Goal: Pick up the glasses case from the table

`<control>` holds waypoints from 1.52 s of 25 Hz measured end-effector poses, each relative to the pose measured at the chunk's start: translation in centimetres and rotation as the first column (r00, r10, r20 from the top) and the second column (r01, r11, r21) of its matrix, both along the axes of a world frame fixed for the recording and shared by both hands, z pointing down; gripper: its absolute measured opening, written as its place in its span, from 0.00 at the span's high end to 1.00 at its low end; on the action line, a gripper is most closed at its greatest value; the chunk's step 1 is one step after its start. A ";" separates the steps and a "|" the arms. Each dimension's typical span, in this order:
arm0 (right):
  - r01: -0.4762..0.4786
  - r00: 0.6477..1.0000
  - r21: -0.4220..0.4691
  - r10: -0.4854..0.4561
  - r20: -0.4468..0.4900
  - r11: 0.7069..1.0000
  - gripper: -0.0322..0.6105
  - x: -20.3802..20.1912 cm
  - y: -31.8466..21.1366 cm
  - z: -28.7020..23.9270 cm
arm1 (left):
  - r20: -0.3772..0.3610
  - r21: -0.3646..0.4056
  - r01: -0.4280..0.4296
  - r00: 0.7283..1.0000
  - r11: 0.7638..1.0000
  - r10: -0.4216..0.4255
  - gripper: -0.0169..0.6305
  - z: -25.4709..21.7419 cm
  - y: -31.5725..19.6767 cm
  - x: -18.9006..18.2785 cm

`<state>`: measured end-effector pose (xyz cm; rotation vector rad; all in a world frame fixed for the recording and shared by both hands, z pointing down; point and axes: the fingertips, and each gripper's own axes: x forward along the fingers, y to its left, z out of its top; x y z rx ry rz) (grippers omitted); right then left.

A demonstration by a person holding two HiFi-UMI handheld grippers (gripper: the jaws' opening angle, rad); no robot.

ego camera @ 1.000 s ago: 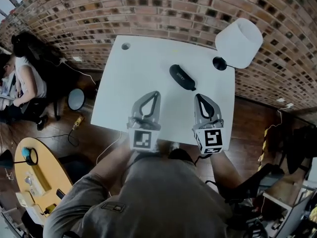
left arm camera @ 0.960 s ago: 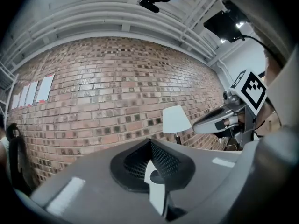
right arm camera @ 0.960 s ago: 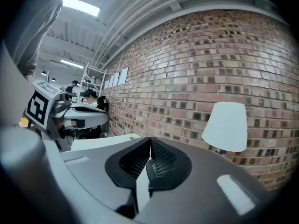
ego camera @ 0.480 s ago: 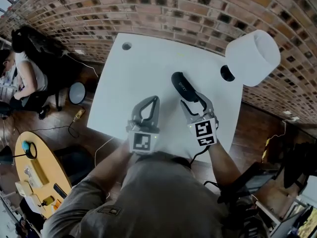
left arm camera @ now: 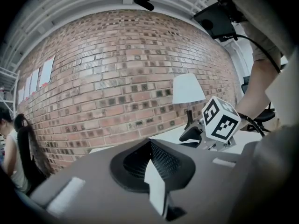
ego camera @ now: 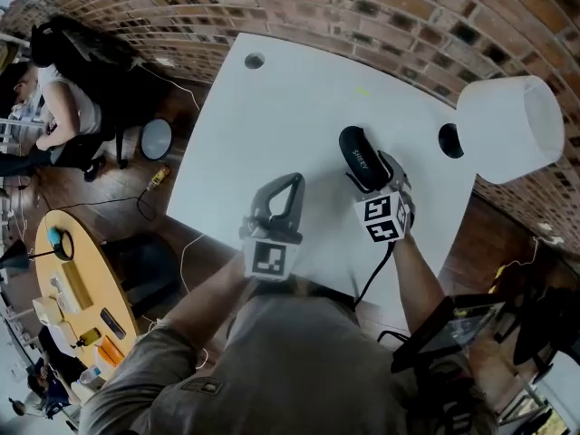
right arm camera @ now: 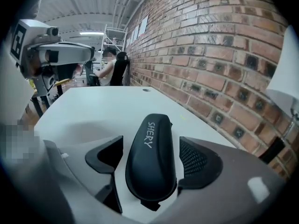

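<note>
Here, the right claw point(ego camera: 381, 175) straddles the glasses case point(right arm camera: 152, 157) on the bench point(ego camera: 272, 116), jaws opening to grip, apparently not yet touching; the left claw point(ego camera: 292, 181) idles closed.

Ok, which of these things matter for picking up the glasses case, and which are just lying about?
In the job: glasses case; white table under it; right gripper, fingers opening with the case between them.
Lying about: lamp; left gripper, shut and empty; yellow side table.
</note>
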<state>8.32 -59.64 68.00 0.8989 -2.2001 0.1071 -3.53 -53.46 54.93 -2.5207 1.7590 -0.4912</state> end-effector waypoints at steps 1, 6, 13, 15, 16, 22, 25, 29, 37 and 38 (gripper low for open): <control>0.001 1.000 -0.016 -0.002 -0.012 1.000 0.34 0.0 -0.1 0.7 | 0.005 -0.004 0.004 1.000 1.000 -0.004 0.98 0.1 0.0 -0.2; -0.009 0.998 -0.063 0.005 -0.067 0.998 0.38 0.0 -0.5 2.7 | 0.003 -0.002 0.029 1.000 1.000 -0.029 0.98 0.2 -0.3 -1.0; -0.046 0.999 -0.095 0.045 -0.019 0.994 0.39 0.1 0.2 2.1 | -0.016 0.007 0.038 0.999 0.999 -0.038 0.98 -0.2 -0.2 -1.7; -0.059 0.998 -0.093 0.059 -0.003 0.994 0.40 0.2 0.5 1.5 | -0.023 0.016 0.033 0.999 0.999 -0.033 0.98 -0.5 -0.1 -1.8; -0.066 0.998 -0.090 0.066 0.005 0.994 0.40 0.3 0.6 1.2 | -0.028 0.024 0.029 0.999 0.999 -0.028 0.98 -0.7 0.0 -1.7; -0.141 0.986 -0.061 0.146 0.076 0.988 0.40 0.7 2.3 -1.9 | -0.040 0.069 0.000 0.999 0.998 0.002 0.98 -2.3 0.9 -1.8; -0.179 0.976 -0.037 0.183 0.122 0.983 0.40 0.9 3.3 -4.4 | -0.059 0.083 -0.012 0.998 0.996 0.017 0.98 -3.4 1.4 -1.7; -0.217 0.960 0.027 0.209 0.185 0.976 0.40 0.9 4.6 -8.5 | -0.098 0.117 -0.029 0.994 0.993 0.041 0.98 -5.5 2.1 -1.6; -0.316 0.912 0.140 0.259 0.319 0.938 0.40 0.6 8.2 -16.5 | -0.150 0.183 -0.079 0.983 0.980 0.107 0.98 -8.7 3.9 -1.8; -0.331 0.904 0.151 0.267 0.334 0.931 0.40 0.7 8.7 -17.3 | -0.155 0.187 -0.088 0.981 0.979 0.118 0.98 -9.0 4.1 -1.8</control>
